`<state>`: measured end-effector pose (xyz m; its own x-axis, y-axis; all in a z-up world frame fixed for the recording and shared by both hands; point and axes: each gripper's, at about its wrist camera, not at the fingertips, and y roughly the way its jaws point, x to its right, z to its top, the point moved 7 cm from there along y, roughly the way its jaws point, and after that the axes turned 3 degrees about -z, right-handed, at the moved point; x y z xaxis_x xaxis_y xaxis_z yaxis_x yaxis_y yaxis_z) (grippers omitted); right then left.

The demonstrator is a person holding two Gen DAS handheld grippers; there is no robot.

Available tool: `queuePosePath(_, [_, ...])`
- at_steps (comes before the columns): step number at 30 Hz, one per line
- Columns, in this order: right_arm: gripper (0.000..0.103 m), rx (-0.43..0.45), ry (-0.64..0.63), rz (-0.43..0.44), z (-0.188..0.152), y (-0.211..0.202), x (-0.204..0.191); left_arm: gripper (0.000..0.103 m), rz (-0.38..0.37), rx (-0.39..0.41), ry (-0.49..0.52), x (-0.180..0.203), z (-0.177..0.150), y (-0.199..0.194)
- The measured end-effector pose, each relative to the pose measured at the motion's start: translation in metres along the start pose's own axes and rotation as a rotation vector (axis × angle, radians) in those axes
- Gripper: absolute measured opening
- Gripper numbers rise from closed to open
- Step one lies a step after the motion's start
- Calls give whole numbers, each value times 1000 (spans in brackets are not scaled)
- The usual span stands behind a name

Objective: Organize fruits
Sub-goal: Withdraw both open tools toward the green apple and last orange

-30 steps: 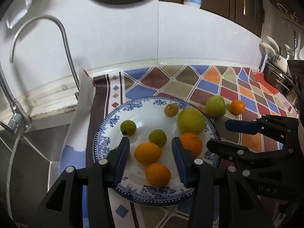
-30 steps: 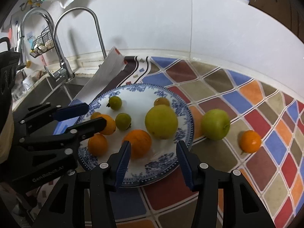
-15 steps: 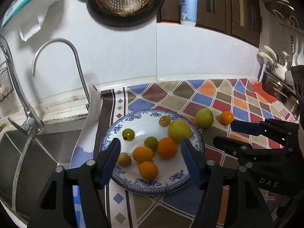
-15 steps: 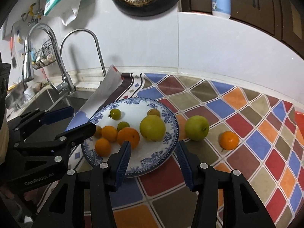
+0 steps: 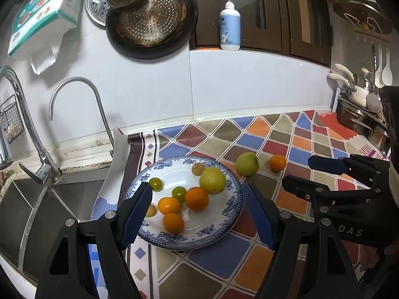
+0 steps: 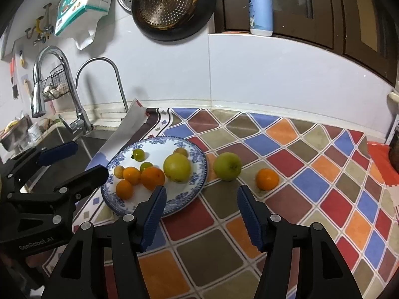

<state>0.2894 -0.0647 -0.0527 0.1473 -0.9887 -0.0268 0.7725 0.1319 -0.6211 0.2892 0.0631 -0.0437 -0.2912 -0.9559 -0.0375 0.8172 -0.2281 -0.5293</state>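
Both sets of jaws stand wide and hold nothing. The left gripper [image 5: 197, 211] hangs above the near rim of the plate [image 5: 224, 226], its fingers framing the fruit there, which suggests a pause between picks rather than a grasp. The right gripper [image 6: 200, 211] hovers over bare cloth [image 6: 324, 174] on the bench, aimed at the gap between plate and the loose fruit.

On the plate lie a yellow-green apple [image 6: 177, 165], three oranges [image 6: 152, 178], two small green fruits [image 6: 138, 154] and two small brownish ones. A green apple [image 6: 227, 166] sits just beside the plate's rim; an orange [image 6: 266, 179] lies further right. These two probably remain to be gathered, and they lie on the right gripper's side.

The right gripper's body reads "DAS"; the left's reads "GenRobot.AI". The pump bottle [image 6: 260, 10] label is too small to read.
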Motion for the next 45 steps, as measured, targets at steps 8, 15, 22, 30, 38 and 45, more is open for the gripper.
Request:
queuePosePath(8, [60, 34, -18, -11, 2, -17, 24, 75, 5, 31, 10, 29, 8, -4])
queuePosePath(15, [60, 57, -39, -12, 7, -27, 49, 75, 26, 56, 21, 52, 17, -1])
queuePosePath(22, [60, 57, -67, 0, 8, -24, 67, 75, 37, 64, 50, 71, 24, 11])
queuePosePath(30, [60, 41, -47, 9, 10, -2, 87, 75, 28, 38, 69, 80, 29, 44])
queuePosePath(38, [60, -11, -24, 15, 7, 35, 101, 75, 13, -5, 96, 80, 27, 87])
queuePosePath(45, [60, -65, 3, 23, 0, 68, 111, 75, -5, -49, 119, 82, 21, 122])
